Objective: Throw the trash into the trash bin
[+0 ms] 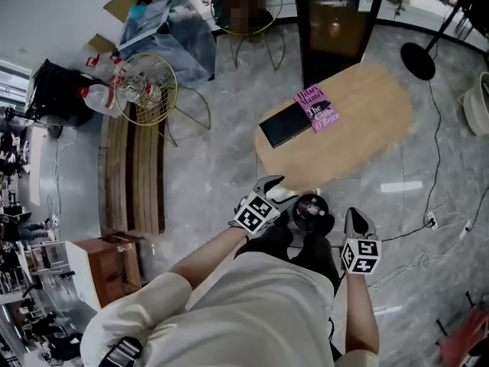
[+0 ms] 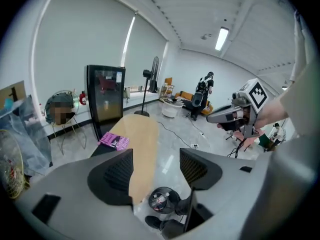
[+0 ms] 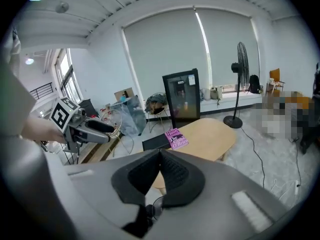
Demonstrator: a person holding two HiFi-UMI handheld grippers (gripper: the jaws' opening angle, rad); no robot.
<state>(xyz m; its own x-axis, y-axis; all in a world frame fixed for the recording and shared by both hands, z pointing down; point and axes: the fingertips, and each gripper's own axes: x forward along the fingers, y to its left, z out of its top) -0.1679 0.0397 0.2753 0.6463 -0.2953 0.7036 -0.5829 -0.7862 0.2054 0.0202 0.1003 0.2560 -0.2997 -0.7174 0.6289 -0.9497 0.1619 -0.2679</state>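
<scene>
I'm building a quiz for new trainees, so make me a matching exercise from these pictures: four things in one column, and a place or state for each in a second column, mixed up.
Things:
1. left gripper
2. right gripper
3. pink book
4. trash bin

Places or states:
A. standing on the floor
B. jaws together, nothing between them
C. lying on the wooden table
D. jaws apart, nothing between them

Pairs: 1-D, 2-B, 3-C, 4-A
</scene>
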